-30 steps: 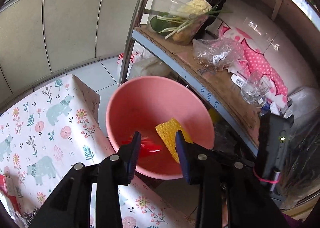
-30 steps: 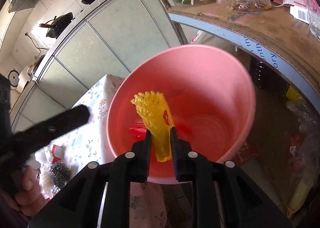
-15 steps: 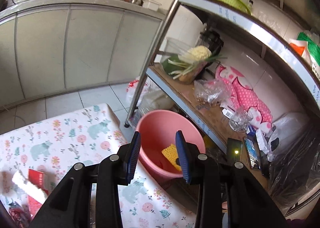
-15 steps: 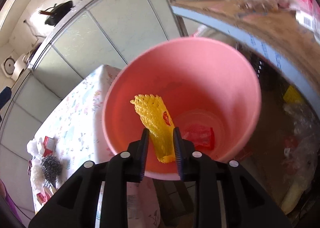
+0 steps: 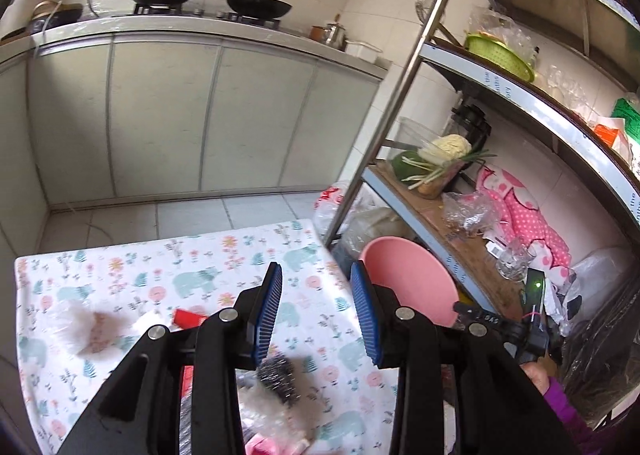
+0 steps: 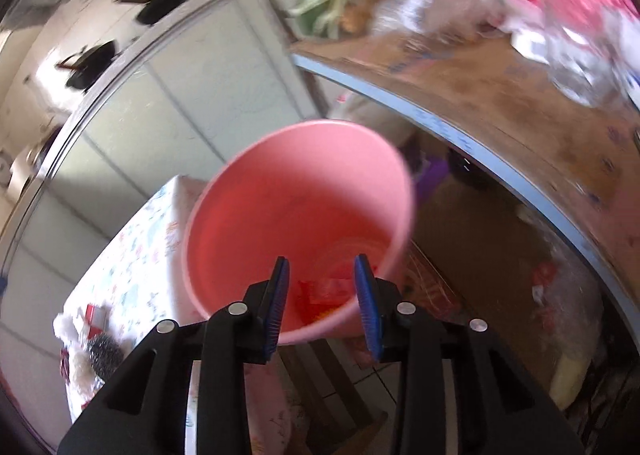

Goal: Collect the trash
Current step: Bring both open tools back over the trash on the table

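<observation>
A pink bucket (image 6: 296, 215) stands beside the table; it also shows in the left wrist view (image 5: 412, 279). Red wrappers (image 6: 326, 291) lie at its bottom. My right gripper (image 6: 322, 295) is open and empty just above the bucket's near rim. My left gripper (image 5: 316, 307) is open and empty above the floral tablecloth (image 5: 160, 271). On the cloth lie a red wrapper (image 5: 188, 317), a steel wool ball (image 5: 278, 375), a crumpled clear plastic piece (image 5: 86, 325) and pink scraps (image 5: 264, 445).
A metal shelf rack (image 5: 452, 223) with vegetables (image 5: 436, 163), bags and glassware stands right of the bucket. Kitchen cabinets (image 5: 200, 115) and woks (image 5: 258, 7) are at the back. Tiled floor lies between table and cabinets.
My right gripper opened and the yellow mesh piece left it; it no longer shows. My left gripper pulled back and up from the bucket over the table.
</observation>
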Demonstrator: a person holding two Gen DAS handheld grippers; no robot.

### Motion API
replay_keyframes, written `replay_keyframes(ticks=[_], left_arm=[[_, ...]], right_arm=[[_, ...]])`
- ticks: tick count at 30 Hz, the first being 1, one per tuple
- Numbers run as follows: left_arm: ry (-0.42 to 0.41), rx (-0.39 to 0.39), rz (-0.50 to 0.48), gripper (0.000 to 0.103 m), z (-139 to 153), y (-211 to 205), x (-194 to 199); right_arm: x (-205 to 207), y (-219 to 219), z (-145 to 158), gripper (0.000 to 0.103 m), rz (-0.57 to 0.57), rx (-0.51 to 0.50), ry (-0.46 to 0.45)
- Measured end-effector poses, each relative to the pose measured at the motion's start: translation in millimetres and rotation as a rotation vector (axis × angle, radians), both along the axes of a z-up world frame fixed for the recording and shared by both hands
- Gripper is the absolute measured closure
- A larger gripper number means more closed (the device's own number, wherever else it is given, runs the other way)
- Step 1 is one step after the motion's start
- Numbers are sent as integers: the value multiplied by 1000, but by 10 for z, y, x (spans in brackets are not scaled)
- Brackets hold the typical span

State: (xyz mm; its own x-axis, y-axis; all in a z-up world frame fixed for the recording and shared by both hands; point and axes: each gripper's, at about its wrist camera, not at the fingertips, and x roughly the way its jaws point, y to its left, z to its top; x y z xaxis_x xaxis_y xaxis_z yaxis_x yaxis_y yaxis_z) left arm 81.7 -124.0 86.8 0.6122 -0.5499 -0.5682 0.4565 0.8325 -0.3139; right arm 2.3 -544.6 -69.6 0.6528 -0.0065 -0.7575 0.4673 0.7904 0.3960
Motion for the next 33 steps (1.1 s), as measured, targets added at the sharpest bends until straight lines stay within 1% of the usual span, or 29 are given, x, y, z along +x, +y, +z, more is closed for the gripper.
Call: replay_keyframes(ticks=[4, 8, 9, 12, 15, 17, 19, 24, 26, 30, 32, 33], left_arm=[[19, 9, 46, 68, -71, 235, -42], [42, 41, 76, 68, -169, 394, -74], [43, 48, 86, 68, -181, 426, -79], [41, 45, 119, 68, -182, 508, -73], [31, 37, 134, 68, -159, 563, -70], [14, 39, 135, 68, -154, 582, -76], [10, 31, 137, 68, -158, 592, -75], [23, 33, 136, 68, -204, 591, -69], [25, 30, 138, 68, -219, 614, -78], [30, 25, 158, 68, -244, 671, -87], [35, 20, 169, 68, -254, 709, -83], [37, 20, 172, 68, -259, 723, -84]], right_arm=[[10, -96, -150, 68, -30, 66, 50], [153, -114, -318, 68, -53, 118, 116], [182, -109, -350, 68, -54, 135, 121], [218, -80, -392, 69, -38, 138, 139], [225, -115, -398, 73, -17, 149, 194], [191, -175, -413, 77, -7, 194, 213], [178, -194, -401, 79, 16, 220, 223], [278, -211, -360, 79, 97, 181, 308], [337, -218, -345, 79, 125, 160, 328], [383, -161, -323, 78, 130, 110, 340], [376, -129, -306, 72, 132, 104, 325], [358, -112, -299, 71, 128, 106, 317]])
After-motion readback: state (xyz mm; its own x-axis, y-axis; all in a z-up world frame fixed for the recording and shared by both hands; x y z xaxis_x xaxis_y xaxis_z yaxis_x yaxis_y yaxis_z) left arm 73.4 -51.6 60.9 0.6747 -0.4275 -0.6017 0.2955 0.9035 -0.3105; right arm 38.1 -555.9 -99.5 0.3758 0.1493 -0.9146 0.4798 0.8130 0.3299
